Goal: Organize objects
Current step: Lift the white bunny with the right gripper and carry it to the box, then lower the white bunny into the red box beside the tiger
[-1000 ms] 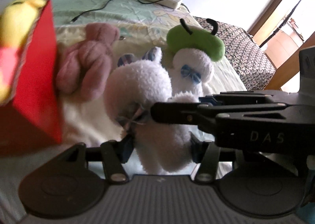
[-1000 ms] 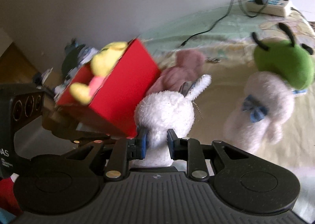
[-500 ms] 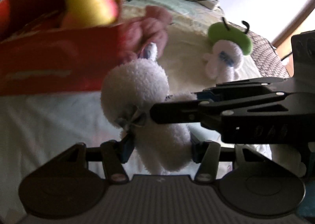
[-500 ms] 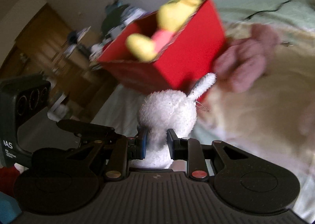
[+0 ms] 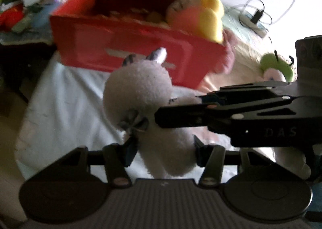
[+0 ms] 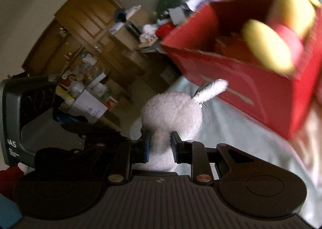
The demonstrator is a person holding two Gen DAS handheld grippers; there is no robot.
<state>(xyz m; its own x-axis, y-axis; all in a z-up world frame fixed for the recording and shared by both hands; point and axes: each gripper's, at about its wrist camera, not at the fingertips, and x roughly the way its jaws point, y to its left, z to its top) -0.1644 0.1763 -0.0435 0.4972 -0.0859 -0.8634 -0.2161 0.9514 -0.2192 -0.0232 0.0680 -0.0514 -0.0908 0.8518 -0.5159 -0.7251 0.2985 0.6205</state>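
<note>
Both grippers hold one white plush rabbit (image 5: pixel 140 96) above the bed. My left gripper (image 5: pixel 164 148) is shut on its body. My right gripper (image 6: pixel 160 146) is shut on its neck, below the head (image 6: pixel 171 112), and shows in the left wrist view (image 5: pixel 231 112) coming in from the right. A red box (image 5: pixel 128 47) stands just beyond the rabbit, with a yellow and pink plush (image 5: pixel 203 15) in its right end. The box also shows in the right wrist view (image 6: pixel 251 80), upper right.
A green-capped white plush (image 5: pixel 275 68) and a pink plush (image 5: pixel 225 60) lie on the bed behind the box. A power strip with cables (image 5: pixel 255 21) lies at the far edge. A cluttered wooden cabinet (image 6: pixel 90 47) stands left of the bed.
Both grippers have carried the rabbit left toward the red box; the box's open top now faces me and the other plush toys have slid to the right.
</note>
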